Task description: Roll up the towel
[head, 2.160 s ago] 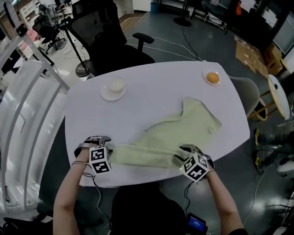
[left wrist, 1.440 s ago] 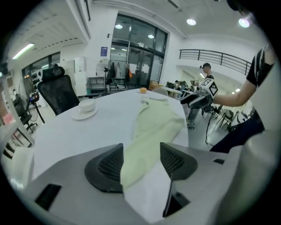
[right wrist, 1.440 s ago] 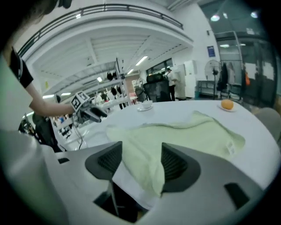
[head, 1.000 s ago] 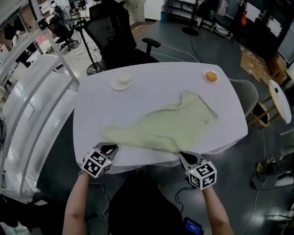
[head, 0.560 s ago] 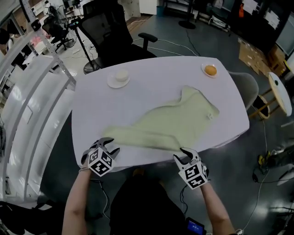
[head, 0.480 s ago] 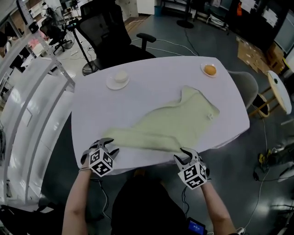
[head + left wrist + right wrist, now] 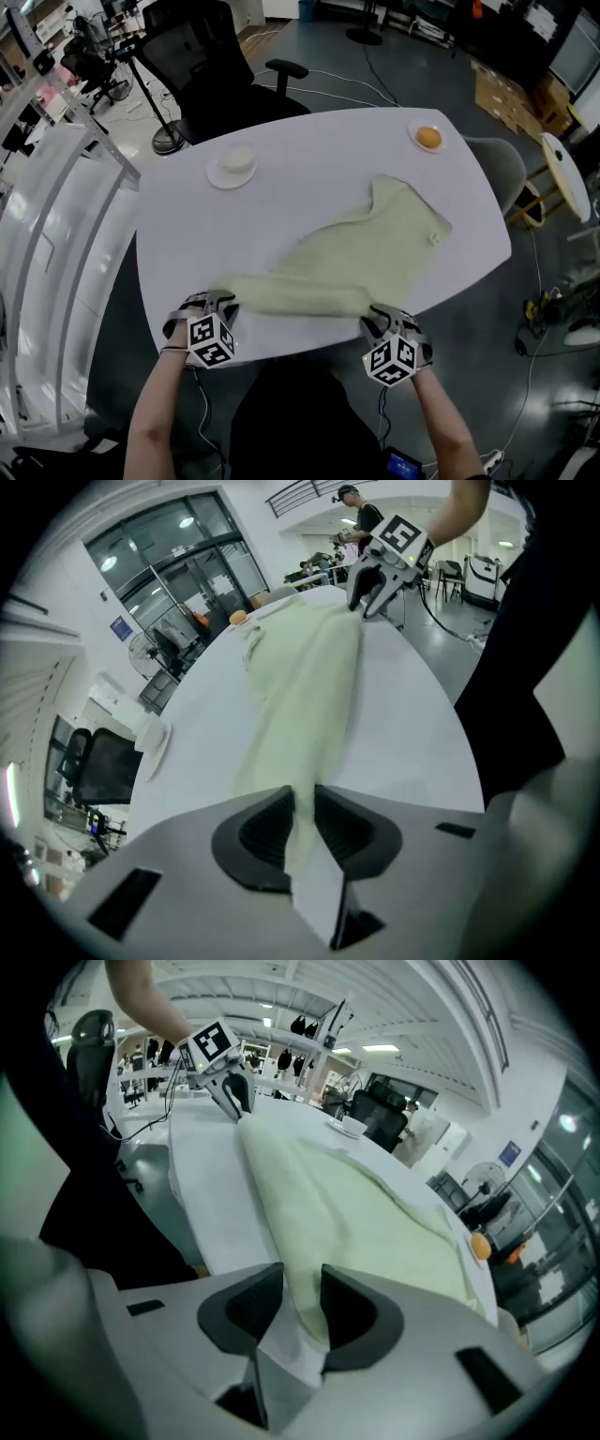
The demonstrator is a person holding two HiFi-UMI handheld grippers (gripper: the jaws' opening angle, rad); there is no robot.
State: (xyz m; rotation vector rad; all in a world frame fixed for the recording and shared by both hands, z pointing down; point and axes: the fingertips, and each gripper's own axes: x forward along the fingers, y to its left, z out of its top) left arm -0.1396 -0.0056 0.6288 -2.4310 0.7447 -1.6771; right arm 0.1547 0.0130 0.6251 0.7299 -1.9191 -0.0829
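A pale green towel (image 7: 366,248) lies slantwise on the white table (image 7: 309,159), its near edge folded into a long narrow band along the table's front edge. My left gripper (image 7: 217,298) is at the band's left end; its jaws have just been closing and the cloth (image 7: 305,667) fills the narrow gap between the pads. My right gripper (image 7: 380,317) is at the band's right end, its jaws also just closing, with towel (image 7: 347,1204) between them. Each gripper view shows the other gripper at the band's far end.
A saucer with a white cup (image 7: 232,164) stands at the table's far left, and a small plate with an orange thing (image 7: 427,138) at the far right. A black office chair (image 7: 202,56) is behind the table. A white rack (image 7: 47,216) runs along the left.
Both grippers were back off the table's front edge, clear of the towel. They have come down and forward onto the ends of its folded near edge, and the cloth now sits between their jaws.
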